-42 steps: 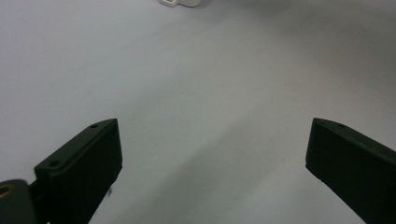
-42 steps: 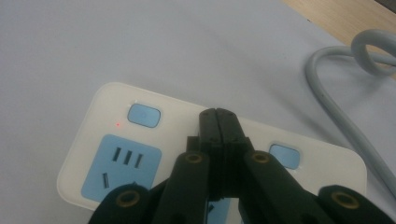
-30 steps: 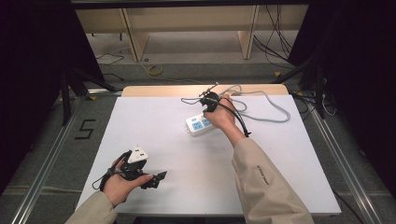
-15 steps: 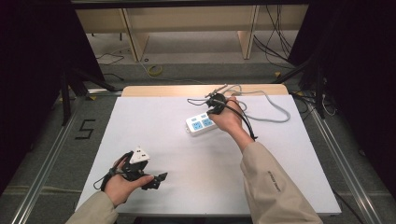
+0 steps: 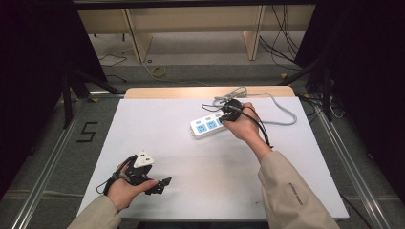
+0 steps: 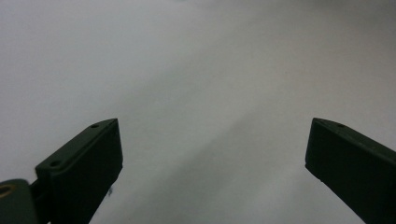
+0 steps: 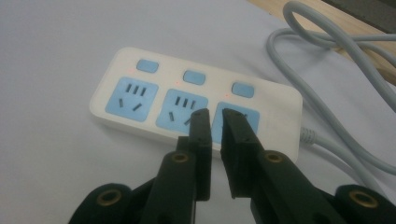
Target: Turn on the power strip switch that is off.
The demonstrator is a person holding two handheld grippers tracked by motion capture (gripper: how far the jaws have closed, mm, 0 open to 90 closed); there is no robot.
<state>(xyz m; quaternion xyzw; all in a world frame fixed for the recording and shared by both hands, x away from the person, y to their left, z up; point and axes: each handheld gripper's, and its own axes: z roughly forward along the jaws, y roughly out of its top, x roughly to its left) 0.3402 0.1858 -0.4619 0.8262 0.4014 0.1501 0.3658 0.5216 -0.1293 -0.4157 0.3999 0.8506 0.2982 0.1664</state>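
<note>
The right gripper (image 7: 212, 114) has slid rightward along the white three-socket power strip with blue faces (image 7: 196, 109), jaws nearly closed and seemingly empty; pressing could skid it; the left gripper (image 6: 212, 144) gapes empty

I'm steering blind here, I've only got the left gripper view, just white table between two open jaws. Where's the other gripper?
Observer: The right gripper is over the far end of a white power strip near the table's far edge.
Operator: Is it holding anything?
Observer: No. In the right gripper view its jaws are nearly closed with only a narrow gap between them, tips above the strip's blue sockets.
Operator: Is the strip powered?
Observer: Small red lights glow beside its blue switches.
Operator: Where does its cord go?
Observer: The grey cord loops off toward the table's far right.
</note>
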